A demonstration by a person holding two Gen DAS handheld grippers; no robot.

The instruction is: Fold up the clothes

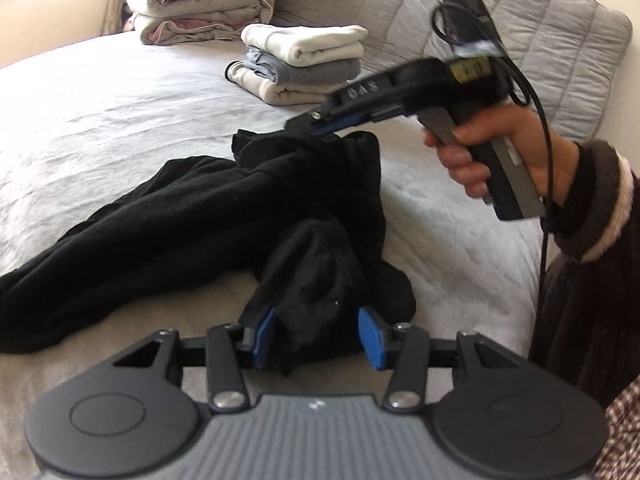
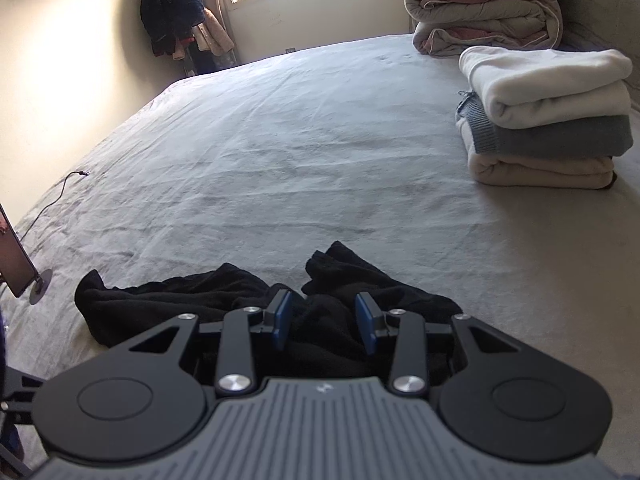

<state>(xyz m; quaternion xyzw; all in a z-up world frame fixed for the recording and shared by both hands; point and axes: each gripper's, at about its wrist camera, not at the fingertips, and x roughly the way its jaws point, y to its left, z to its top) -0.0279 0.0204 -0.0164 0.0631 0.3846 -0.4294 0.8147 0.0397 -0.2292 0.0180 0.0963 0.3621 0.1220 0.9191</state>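
Observation:
A crumpled black garment (image 1: 160, 216) lies on the grey bed (image 1: 120, 100), stretched from lower left toward the middle. My left gripper (image 1: 318, 336) is at the near end, where a thick bunch of the black cloth fills the gap between its blue pads (image 1: 264, 336) and hangs below them. A hand (image 1: 500, 152) holds my right gripper (image 1: 316, 128) at the far end, with the cloth pulled up to its tips. In the right wrist view the garment (image 2: 168, 300) spreads under my right gripper (image 2: 324, 320), with dark cloth between the pads.
A stack of folded clothes (image 1: 304, 64) (image 2: 548, 116) sits beyond the garment, with folded duvets (image 1: 200, 4) behind it and a quilted grey pillow (image 1: 520, 20) to the right. A phone on a stand (image 2: 16, 256) and a cable (image 2: 60, 192) lie at the bed's left edge.

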